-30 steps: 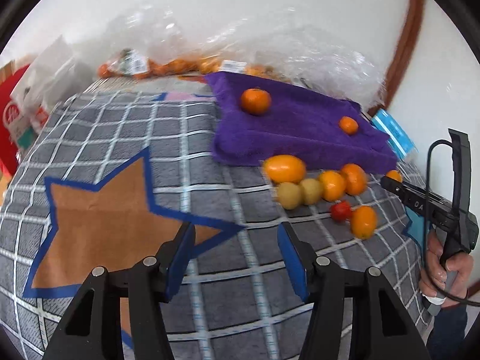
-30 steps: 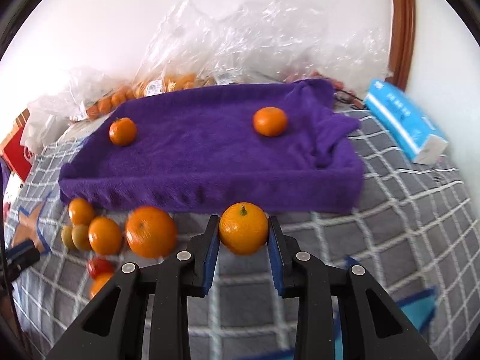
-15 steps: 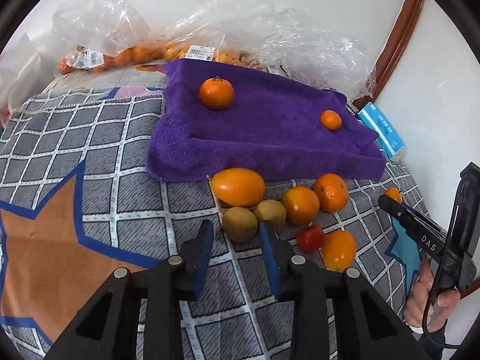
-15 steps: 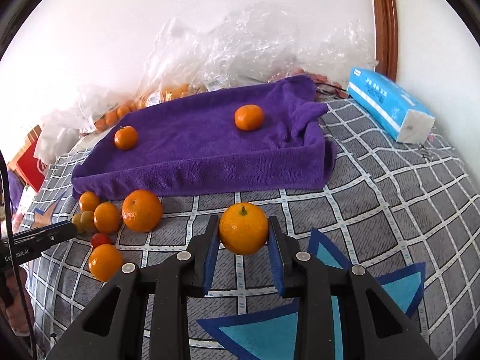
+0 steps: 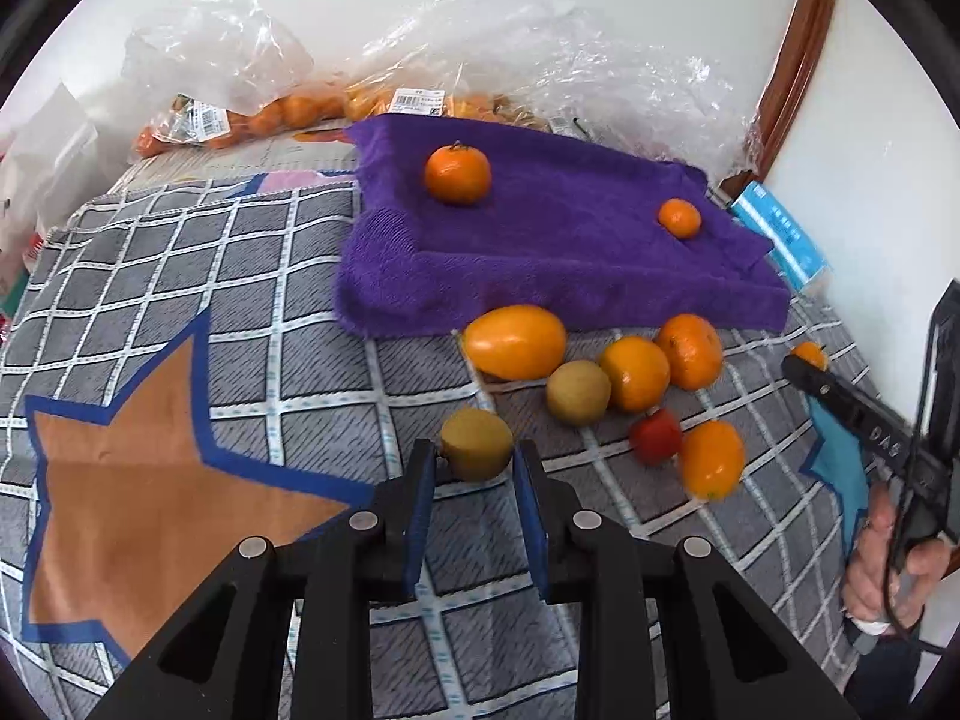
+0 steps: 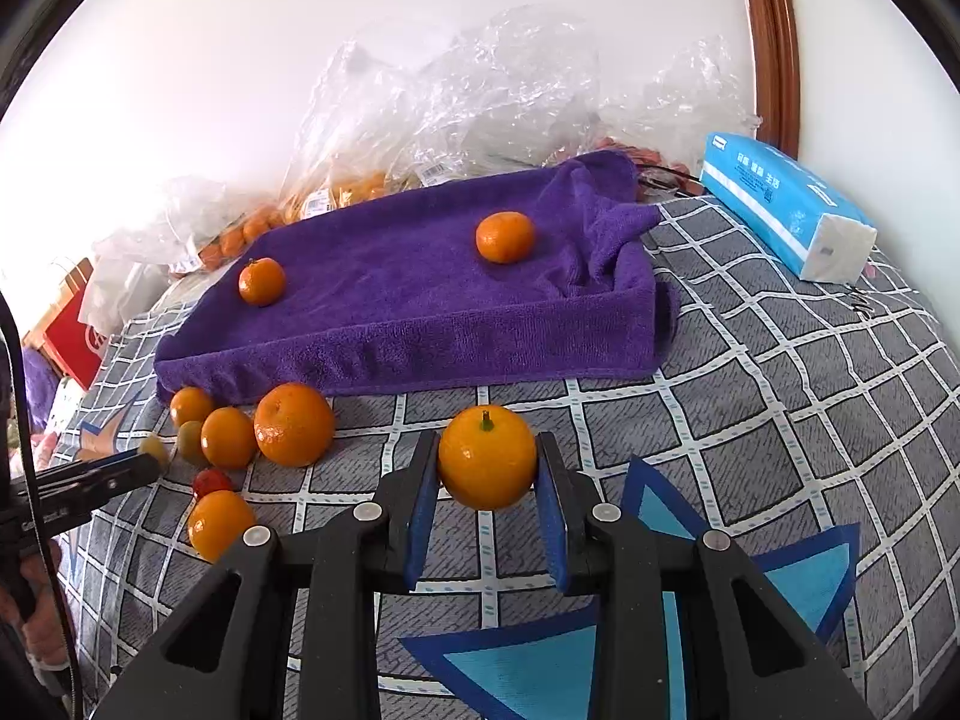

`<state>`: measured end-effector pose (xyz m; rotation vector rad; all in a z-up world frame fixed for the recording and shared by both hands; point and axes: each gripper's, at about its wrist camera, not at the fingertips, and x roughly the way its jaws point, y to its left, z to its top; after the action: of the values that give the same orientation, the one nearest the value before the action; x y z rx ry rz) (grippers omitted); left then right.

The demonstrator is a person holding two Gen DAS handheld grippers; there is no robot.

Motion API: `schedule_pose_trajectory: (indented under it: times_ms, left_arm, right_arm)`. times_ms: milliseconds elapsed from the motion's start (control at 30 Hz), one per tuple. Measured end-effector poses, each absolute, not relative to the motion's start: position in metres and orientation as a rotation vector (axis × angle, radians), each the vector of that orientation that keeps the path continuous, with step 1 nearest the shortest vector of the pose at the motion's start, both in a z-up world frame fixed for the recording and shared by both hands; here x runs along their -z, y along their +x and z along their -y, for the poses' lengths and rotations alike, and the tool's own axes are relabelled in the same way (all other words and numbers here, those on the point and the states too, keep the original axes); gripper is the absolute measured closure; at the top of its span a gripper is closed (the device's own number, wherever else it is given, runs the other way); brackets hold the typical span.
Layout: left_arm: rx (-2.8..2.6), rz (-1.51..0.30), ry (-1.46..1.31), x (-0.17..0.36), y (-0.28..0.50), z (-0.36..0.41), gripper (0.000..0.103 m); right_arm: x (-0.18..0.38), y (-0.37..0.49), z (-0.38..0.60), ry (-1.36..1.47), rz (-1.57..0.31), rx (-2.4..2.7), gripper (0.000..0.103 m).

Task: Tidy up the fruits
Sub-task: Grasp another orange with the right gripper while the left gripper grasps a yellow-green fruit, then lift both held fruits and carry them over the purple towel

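My left hand-held gripper (image 5: 474,468) clamps a yellow-green fruit (image 5: 477,444) at lower centre; my right hand-held gripper (image 6: 487,483) grips an orange (image 6: 486,457) before the purple towel tray (image 6: 420,342). Bagged fruit (image 6: 336,192) at upper left blurs behind crinkled plastic.
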<state>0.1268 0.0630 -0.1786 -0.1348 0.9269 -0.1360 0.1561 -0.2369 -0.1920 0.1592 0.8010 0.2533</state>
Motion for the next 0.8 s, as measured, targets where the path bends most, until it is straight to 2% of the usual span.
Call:
schedule_pose_trajectory:
  times_ms: [33,100,167,200,233,267,567,800]
  left_arm:
    - [0.14,-0.912,-0.133,0.179,0.127,-0.063,0.072]
    - [0.129,-0.908,-0.144,0.178,0.131,-0.063,0.053]
    - [0.123,-0.901,-0.154,0.179,0.134,-0.062,0.053]
    - [0.114,-0.895,-0.149,0.179,0.136,-0.061,0.056]
    - [0.106,-0.883,-0.132,0.18,0.136,-0.058,0.063]
    - [0.097,-0.885,-0.114,0.182,0.137,-0.056,0.082]
    - [0.186,-0.872,-0.242,0.183,0.133,-0.072,0.08]
    - [0.168,-0.874,-0.237,0.183,0.133,-0.071,0.08]
  right_arm:
    - [0.192,0.156,0.236,0.156,-0.803,-0.253,0.072]
    - [0.192,0.157,0.235,0.153,-0.806,-0.248,0.072]
    - [0.192,0.157,0.235,0.156,-0.805,-0.245,0.072]
    - [0.192,0.157,0.236,0.158,-0.805,-0.243,0.072]
    - [0.192,0.157,0.237,0.163,-0.804,-0.242,0.072]
    - [0.192,0.157,0.238,0.166,-0.803,-0.24,0.072]
    - [0.193,0.157,0.236,0.155,-0.81,-0.232,0.072]
    - [0.194,0.158,0.236,0.154,-0.812,-0.237,0.072]
